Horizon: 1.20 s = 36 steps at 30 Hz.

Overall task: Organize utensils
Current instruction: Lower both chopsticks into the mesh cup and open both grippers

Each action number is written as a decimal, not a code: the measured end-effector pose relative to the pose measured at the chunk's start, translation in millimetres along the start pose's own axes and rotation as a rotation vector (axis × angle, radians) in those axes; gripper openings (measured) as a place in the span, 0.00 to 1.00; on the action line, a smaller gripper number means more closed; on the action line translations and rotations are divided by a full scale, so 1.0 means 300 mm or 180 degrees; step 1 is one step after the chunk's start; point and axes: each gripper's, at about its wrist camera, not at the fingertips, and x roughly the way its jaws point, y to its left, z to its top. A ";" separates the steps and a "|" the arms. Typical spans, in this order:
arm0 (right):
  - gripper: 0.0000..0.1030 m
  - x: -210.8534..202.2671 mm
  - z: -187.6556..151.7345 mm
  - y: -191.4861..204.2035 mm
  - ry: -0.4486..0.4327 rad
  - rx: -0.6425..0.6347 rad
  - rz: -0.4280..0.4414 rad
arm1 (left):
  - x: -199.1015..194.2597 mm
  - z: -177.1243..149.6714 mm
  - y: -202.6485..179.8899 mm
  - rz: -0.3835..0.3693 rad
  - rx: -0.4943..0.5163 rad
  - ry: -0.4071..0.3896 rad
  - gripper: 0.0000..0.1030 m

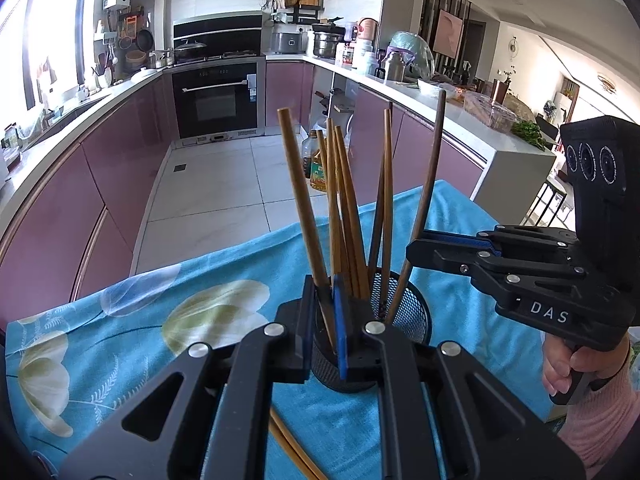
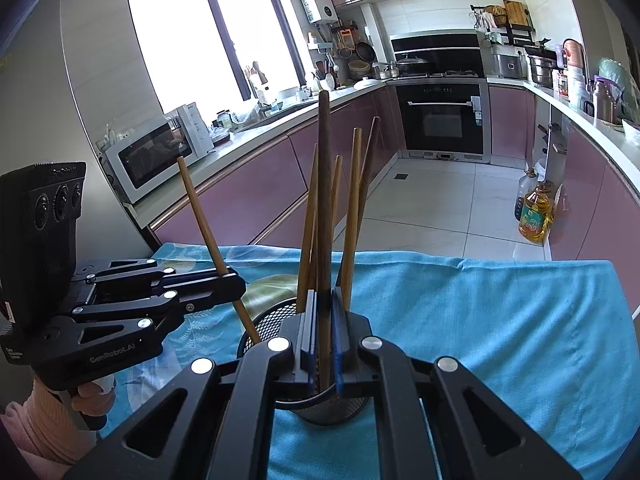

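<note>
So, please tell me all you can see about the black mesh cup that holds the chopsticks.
The black mesh cup is round, seemingly of wire mesh with a solid rim, standing upright on the blue flowered cloth. Several brown wooden chopsticks lean fanned out inside. Both grippers, left gripper and right gripper, are each shut on a chopstick over it.

Black linkage grippers (image 1: pixel 326 320), pink ribbed sleeve (image 1: pixel 596 412)

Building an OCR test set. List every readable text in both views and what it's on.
"DAS": white letters on the body of the right claw, seen from the left wrist view.
"GenRobot.AI": on the body of the left claw, seen from the right wrist view.
Too small or blurred to read: the oil bottle label, the oven door sticker, small print on the water heater.
</note>
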 end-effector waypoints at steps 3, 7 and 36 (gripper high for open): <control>0.06 0.005 0.002 -0.005 0.0000 0.0012 -0.0006 | 0.017 0.000 0.010 0.0010 -0.0021 0.0021 0.09; 0.06 0.010 0.005 -0.007 0.0000 0.0030 -0.0016 | 0.031 0.006 0.024 0.0020 -0.0056 0.0030 0.10; 0.08 0.025 0.010 0.001 -0.0014 0.0060 -0.0019 | 0.095 -0.008 0.049 -0.0019 -0.0211 0.0030 0.10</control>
